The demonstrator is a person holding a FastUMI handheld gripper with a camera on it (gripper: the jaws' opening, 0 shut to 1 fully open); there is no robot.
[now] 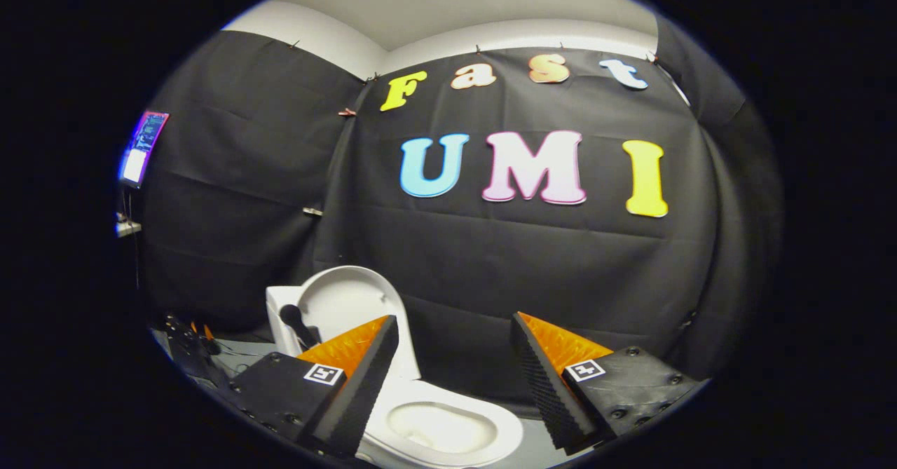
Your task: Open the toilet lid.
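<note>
At the bottom of the frame, a little left of centre, the toilet (448, 430) sits low on the booth floor with its bowl open to view between and just below the two fingers. The lid (347, 301) stands raised behind the bowl, leaning back against the white tank (279, 315), so the task's own thing looks already swung up to its resting place; I judge the opening done or very nearly done. The lid rests there because the tank gives it a stop past upright, and it should stay without being held. The gripper (454, 339) is held above and in front of the seat, its fingers spread well apart with nothing between them but the dark cloth wall beyond; they press on nothing. The left finger crosses in front of the lid's lower right edge in the picture, yet whether it touches the lid I cannot tell; it looks nearer the camera and apart. A dark rounded handle (296, 323), perhaps a brush, stands just left of the lid's base by the tank. At the lower left of the frame some dark gear and cables (189, 343) lie on the floor, and at the upper left a lit screen (144, 146) hangs on the wall. The open, empty stance suits a gripper clear of the lid.
</note>
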